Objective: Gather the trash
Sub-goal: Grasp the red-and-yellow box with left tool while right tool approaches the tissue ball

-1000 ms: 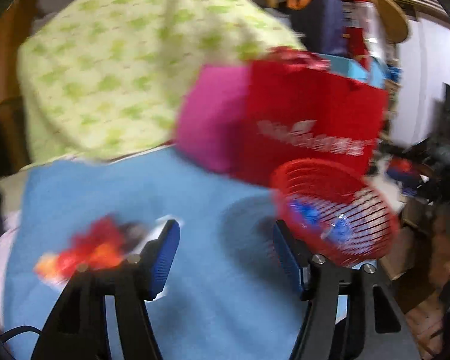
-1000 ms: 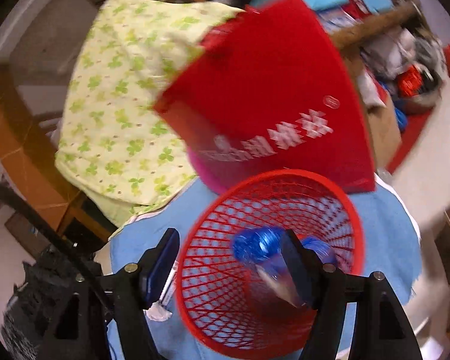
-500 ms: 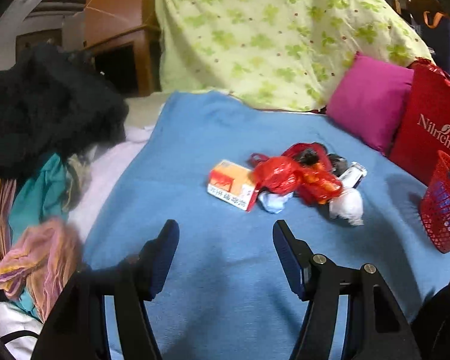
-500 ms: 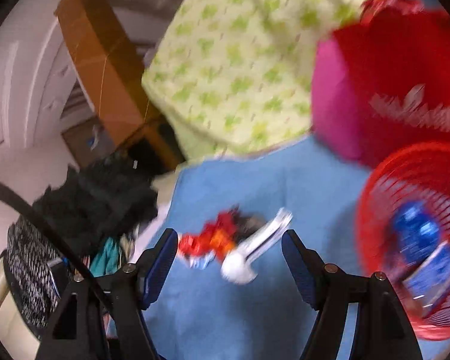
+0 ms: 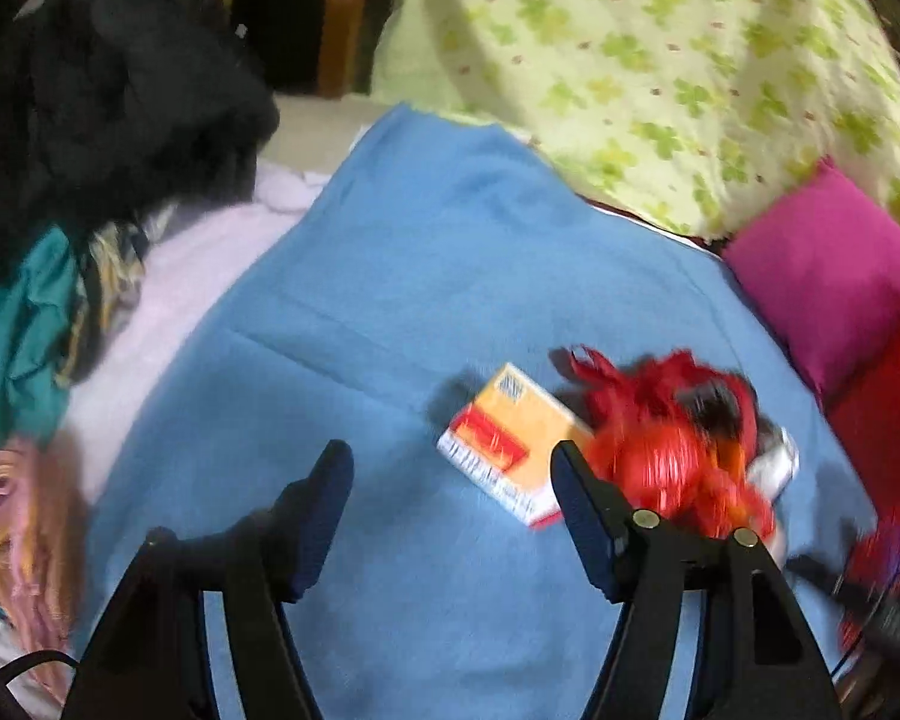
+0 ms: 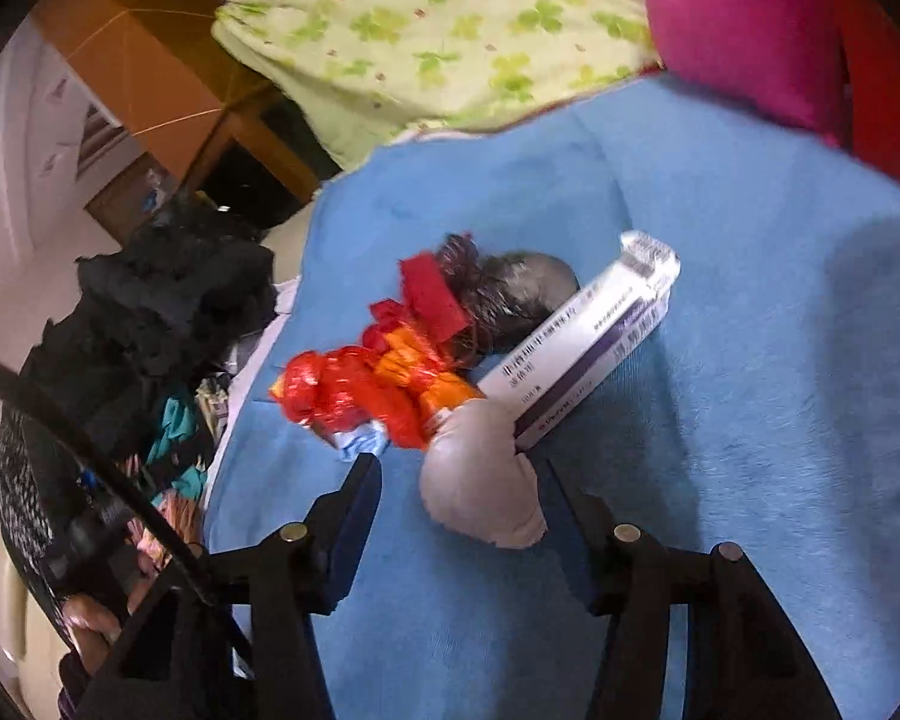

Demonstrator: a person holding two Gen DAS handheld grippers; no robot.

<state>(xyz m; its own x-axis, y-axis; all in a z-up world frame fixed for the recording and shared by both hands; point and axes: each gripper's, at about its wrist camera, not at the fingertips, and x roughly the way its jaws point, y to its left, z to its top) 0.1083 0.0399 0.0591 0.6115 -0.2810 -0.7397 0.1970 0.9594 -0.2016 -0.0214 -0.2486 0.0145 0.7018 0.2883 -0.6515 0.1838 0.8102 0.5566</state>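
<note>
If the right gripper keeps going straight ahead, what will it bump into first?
Most likely the crumpled white tissue wad. It already sits between the right gripper's open fingers, which have just been closing in. The long white and purple box lies just beyond it, though depth is hard to judge.

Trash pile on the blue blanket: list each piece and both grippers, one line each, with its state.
orange box: lying flat, untouched
red wrapper: crumpled
white wad: between right gripper fingers, not gripped
long white box: lying flat
left gripper: open, empty
right gripper: open, jaws just closing
</note>
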